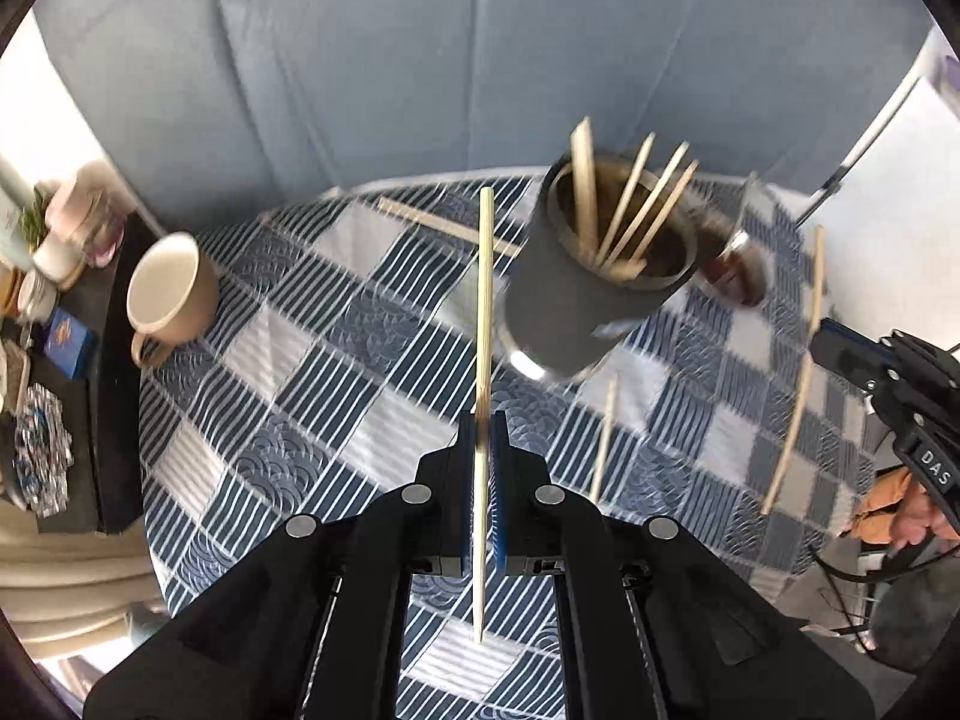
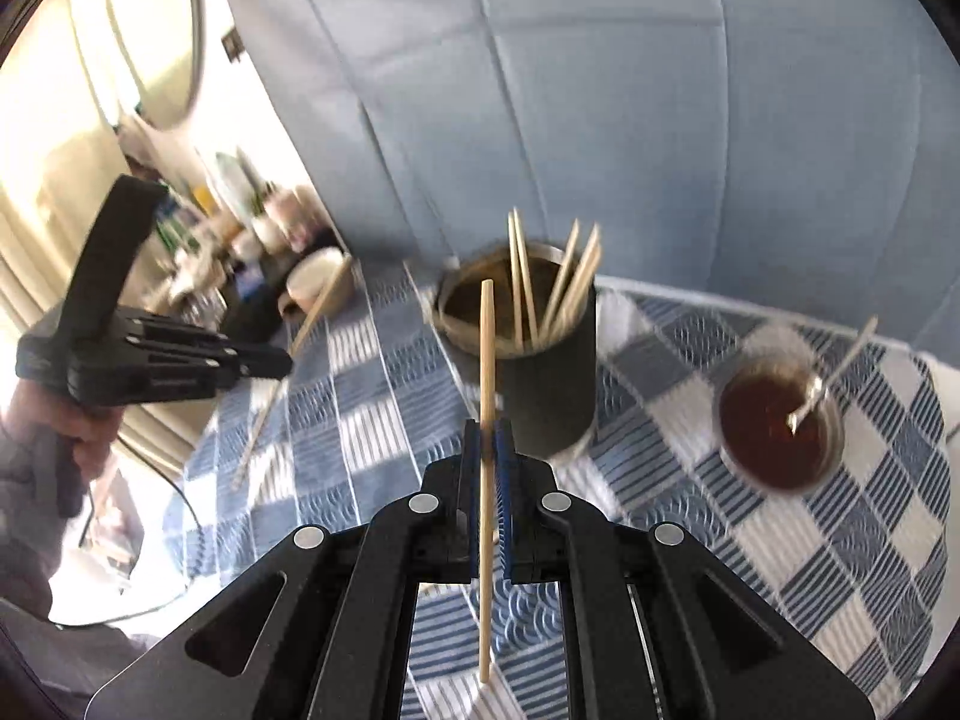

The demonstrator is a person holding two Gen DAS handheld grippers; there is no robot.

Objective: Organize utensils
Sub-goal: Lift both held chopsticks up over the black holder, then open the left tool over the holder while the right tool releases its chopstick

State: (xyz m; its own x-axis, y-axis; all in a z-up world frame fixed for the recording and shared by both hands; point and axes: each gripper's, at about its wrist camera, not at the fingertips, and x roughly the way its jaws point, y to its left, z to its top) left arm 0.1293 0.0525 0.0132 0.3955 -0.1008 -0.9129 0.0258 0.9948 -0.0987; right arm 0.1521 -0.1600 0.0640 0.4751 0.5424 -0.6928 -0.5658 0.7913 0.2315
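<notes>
Wooden chopsticks [image 1: 483, 324] [image 2: 487, 354] clamped in both grippers [image 1: 482, 420] [image 2: 489, 427]; holder [image 1: 591, 276] blurred.

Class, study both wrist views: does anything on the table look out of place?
Yes. Loose chopsticks lie scattered on the checked tablecloth instead of standing in the dark holder with the others.

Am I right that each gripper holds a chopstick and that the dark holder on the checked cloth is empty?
Not quite: the holder already has several chopsticks standing in it, as the right wrist view shows. Each gripper, left and right, does hold a chopstick.
</notes>
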